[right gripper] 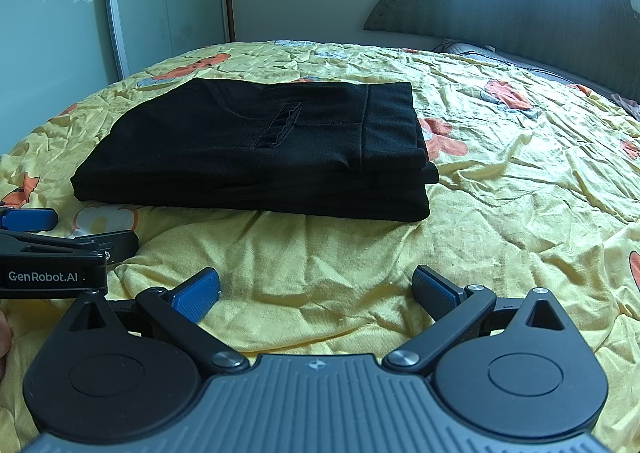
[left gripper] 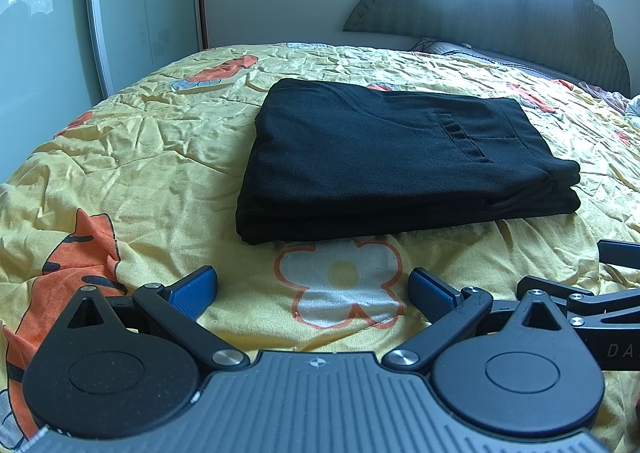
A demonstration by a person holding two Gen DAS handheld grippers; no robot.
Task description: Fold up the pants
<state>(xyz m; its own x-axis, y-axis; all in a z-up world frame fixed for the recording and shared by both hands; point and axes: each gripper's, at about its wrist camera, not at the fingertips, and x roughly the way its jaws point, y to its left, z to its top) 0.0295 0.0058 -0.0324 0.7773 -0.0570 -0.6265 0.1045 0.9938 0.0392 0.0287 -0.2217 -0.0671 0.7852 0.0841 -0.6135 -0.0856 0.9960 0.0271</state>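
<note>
The black pants (left gripper: 384, 157) lay on the bed (left gripper: 160, 141), folded into a flat, layered rectangle on the yellow flowered quilt, with a pocket slit facing up. The fold looked finished. Both tongs sat low on the near side, apart from the cloth, likely drawn clear so the stack would rest undisturbed. The left tongs (left gripper: 314, 289) were spread wide and held nothing; the right tongs (right gripper: 316, 289) were the same. The left view showed a white flower print between its fingers. The right view showed the left tongs from the side and the stacked edges of the pants.
</note>
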